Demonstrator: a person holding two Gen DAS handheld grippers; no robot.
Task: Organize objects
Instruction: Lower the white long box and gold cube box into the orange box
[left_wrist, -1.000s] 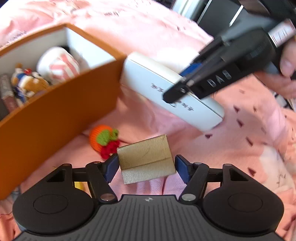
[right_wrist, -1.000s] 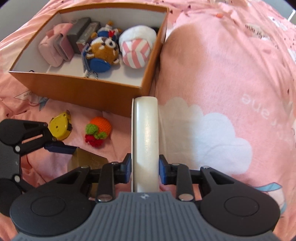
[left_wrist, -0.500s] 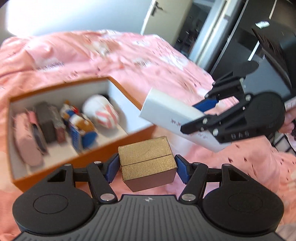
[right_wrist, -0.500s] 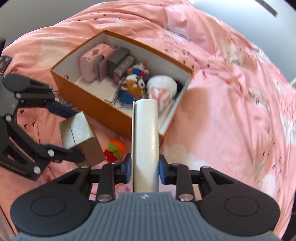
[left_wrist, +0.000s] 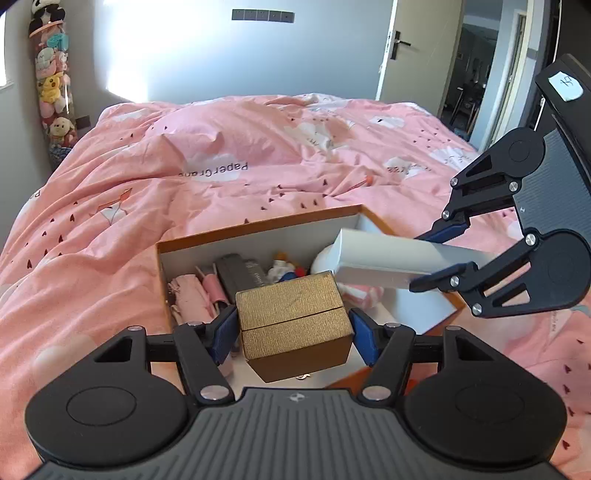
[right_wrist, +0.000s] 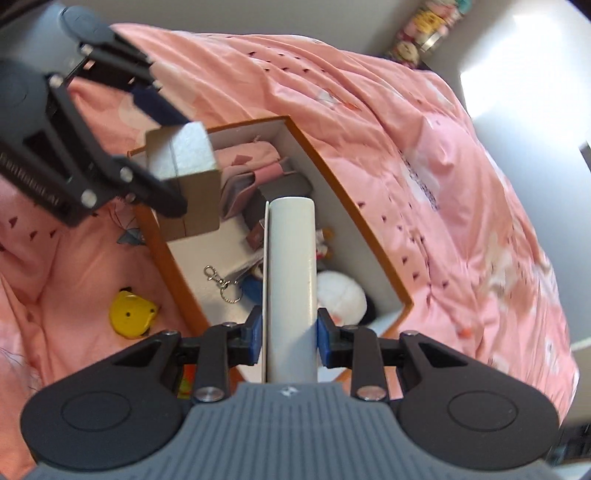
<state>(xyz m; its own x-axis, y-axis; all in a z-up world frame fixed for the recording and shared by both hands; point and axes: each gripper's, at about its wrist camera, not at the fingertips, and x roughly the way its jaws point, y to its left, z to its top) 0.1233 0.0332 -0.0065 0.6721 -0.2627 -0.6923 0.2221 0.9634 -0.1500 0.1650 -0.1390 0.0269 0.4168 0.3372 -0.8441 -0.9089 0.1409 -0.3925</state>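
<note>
My left gripper (left_wrist: 293, 332) is shut on a gold box (left_wrist: 291, 325) and holds it above the near part of the open orange box (left_wrist: 258, 224). My right gripper (right_wrist: 290, 334) is shut on a long white box (right_wrist: 291, 266), held over the same orange box (right_wrist: 351, 206). In the left wrist view the white box (left_wrist: 388, 258) reaches in from the right over a pink-and-white plush (left_wrist: 360, 293). In the right wrist view the left gripper (right_wrist: 162, 151) holds the gold box (right_wrist: 184, 173) at the upper left.
The orange box holds pink pouches (left_wrist: 192, 295), dark cases (left_wrist: 236, 271), a small doll (left_wrist: 282, 267) and a keyring (right_wrist: 221, 284). A yellow tape measure (right_wrist: 131, 308) lies on the pink duvet (left_wrist: 184, 155) beside the box. A door (left_wrist: 410, 51) stands beyond the bed.
Both grippers have lifted their boxes off the duvet and moved them over the orange box. The views have tilted up from the bed to the room.
</note>
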